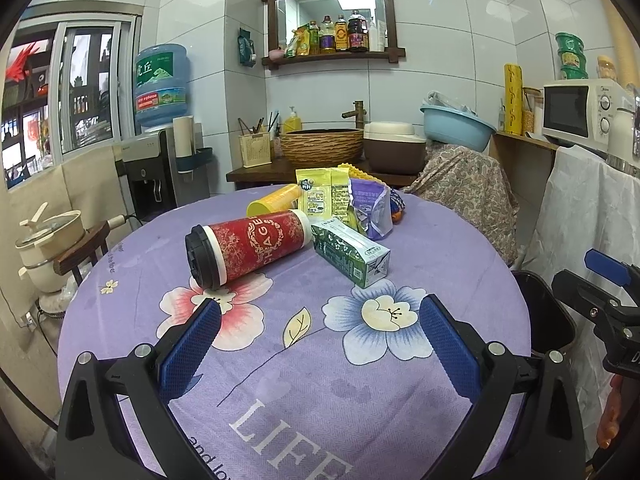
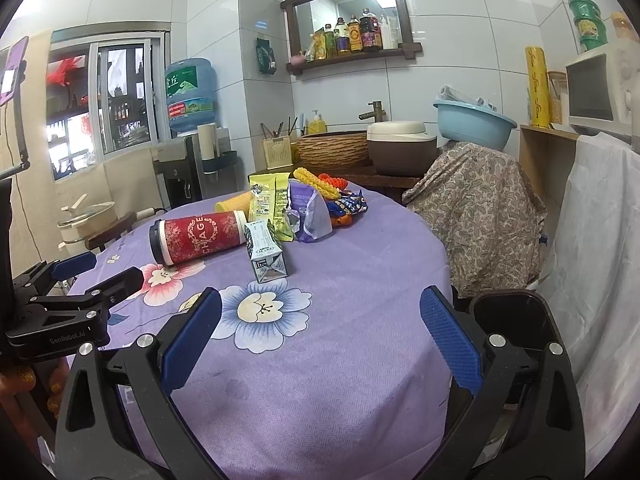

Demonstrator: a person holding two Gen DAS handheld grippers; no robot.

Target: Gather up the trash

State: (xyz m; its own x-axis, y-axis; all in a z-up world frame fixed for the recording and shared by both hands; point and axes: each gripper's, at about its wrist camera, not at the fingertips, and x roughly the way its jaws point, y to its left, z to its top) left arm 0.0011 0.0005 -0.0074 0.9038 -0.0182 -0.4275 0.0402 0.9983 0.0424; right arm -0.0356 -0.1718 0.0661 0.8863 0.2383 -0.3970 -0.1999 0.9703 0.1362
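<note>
Beside the red cup (image 1: 248, 250), your wide-open, empty left gripper (image 1: 320, 344) and right gripper (image 2: 320, 342) could roll it off the table (image 1: 360, 400).

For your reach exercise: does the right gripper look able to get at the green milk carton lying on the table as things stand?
Probably yes. The right gripper has its jaws open and empty, and only bare purple tablecloth lies between it and the green milk carton. The red cup lies beside the carton, not in front.

White tiled walls (image 1: 432, 72); a sliding window (image 1: 86, 88) at left; a wooden-framed wall shelf (image 1: 332, 58) with bottles; a water dispenser (image 1: 160, 168); a microwave (image 1: 580, 108) at right.
</note>
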